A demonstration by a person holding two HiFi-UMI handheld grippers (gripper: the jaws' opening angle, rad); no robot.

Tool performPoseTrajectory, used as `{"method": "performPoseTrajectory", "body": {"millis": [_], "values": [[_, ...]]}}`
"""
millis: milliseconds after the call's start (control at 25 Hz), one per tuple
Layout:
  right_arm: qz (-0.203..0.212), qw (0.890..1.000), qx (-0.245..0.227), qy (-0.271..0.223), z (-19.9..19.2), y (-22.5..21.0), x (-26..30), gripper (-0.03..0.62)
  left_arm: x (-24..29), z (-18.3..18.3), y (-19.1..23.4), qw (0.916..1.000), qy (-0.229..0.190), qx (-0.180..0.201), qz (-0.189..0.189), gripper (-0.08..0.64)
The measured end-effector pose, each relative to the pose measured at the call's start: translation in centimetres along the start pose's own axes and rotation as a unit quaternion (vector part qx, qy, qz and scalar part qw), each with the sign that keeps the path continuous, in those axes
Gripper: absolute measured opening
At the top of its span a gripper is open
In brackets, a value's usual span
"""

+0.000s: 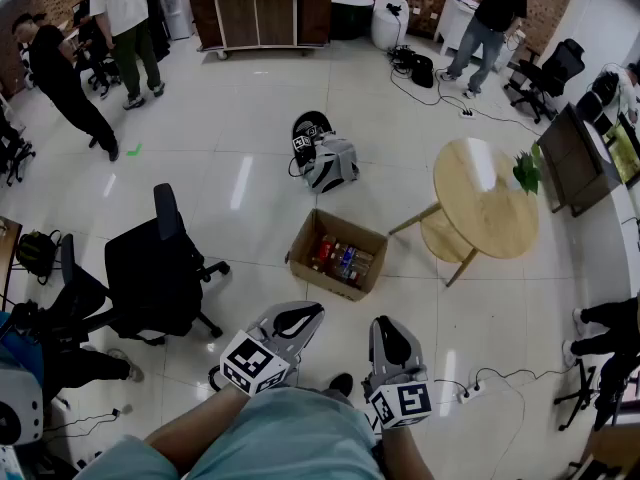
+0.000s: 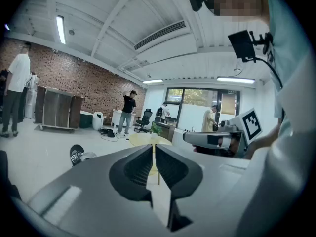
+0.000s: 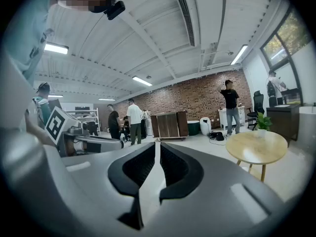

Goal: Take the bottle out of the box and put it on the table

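Observation:
An open cardboard box [image 1: 303,248] stands on the floor ahead of me, with several bottles [image 1: 340,260] lying inside. To its right is a round wooden table [image 1: 487,196], which also shows as the table [image 3: 256,146] in the right gripper view and as a pale table [image 2: 144,140] behind the jaws in the left gripper view. My left gripper [image 1: 303,315] [image 2: 153,149] and right gripper [image 1: 389,330] [image 3: 157,149] hang side by side close to my body, short of the box. Both are shut with nothing between the jaws.
Black office chairs [image 1: 160,268] stand at the left. A grey bag [image 1: 328,160] lies on the floor beyond the box. A small plant [image 1: 527,171] sits on the table's far edge. Cables and a power strip [image 1: 478,383] lie at my right. People stand at the back.

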State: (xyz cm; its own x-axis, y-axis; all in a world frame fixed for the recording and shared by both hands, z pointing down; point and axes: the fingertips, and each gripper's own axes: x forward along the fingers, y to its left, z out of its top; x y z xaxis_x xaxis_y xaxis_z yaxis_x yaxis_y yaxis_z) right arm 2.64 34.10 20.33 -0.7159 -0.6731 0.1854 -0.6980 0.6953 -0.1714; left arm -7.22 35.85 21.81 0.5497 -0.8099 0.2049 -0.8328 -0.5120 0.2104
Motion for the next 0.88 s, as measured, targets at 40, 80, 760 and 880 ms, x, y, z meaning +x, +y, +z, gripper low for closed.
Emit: {"method": "performPoseTrajectory", "body": {"millis": [40,80,760,880], "values": [[0.002,1.0,-0.001,-0.001,0.0,-0.2,-0.1,0.023,0.3,0.0,-0.1,1.0,0.0,0.002,-0.001,0.018],[0.003,1.0,-0.002,-0.002,0.0,-0.4,-0.1,0.025,0.7,0.1,-0.2,1.0,0.0,0.004,-0.001,0.023],[0.097,0.994,0.002,0.041,-2.2,-7.7,0.5,0.15,8.0,-1.9,-2.9,0.9983,0.032,-0.008,0.048,0.121],[0.111,0.991,-0.011,0.068,-3.6,-7.9,3.9,0.158,8.8,-2.8,0.6,0.9973,0.025,-0.027,0.065,0.121]]}}
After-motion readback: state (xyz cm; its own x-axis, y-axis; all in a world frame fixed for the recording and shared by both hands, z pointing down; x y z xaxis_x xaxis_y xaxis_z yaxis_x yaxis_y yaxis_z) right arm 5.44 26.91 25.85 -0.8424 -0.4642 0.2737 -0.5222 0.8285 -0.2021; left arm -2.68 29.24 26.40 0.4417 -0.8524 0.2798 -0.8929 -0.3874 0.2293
